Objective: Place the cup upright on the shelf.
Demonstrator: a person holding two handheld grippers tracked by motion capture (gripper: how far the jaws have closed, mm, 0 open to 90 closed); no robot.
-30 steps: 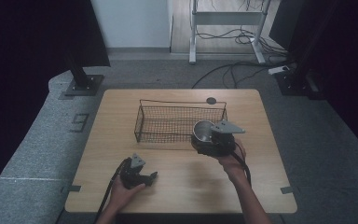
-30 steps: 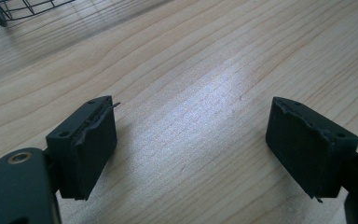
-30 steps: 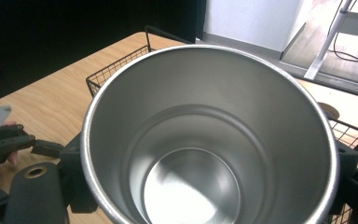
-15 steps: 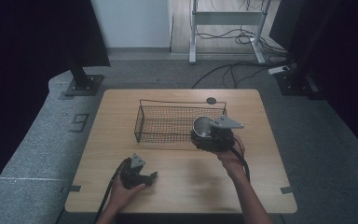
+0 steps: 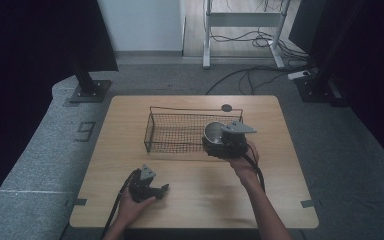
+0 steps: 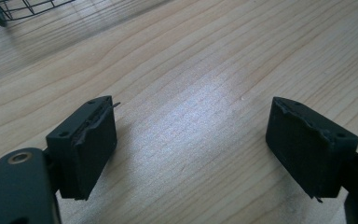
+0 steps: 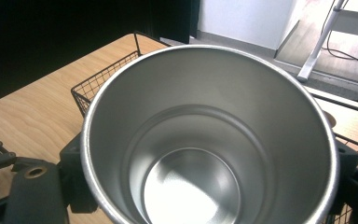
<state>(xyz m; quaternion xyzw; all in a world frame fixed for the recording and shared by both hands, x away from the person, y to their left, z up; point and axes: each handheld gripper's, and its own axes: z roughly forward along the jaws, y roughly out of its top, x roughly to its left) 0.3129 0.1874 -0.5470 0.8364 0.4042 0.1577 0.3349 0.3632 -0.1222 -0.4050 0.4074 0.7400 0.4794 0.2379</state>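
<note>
Stainless steel cup [image 7: 205, 140] is clamped by the right gripper [image 5: 223, 141], shifted slightly left over the wire basket [image 5: 180, 131]; release is pending. Left gripper [image 5: 152, 189] is held open.

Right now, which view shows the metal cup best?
The right gripper view: the metal cup sits large between the jaws, its empty, shiny inside plain. The high view shows it small, held by the right gripper at the wire basket's right end. The left gripper view looks at bare table.
</note>
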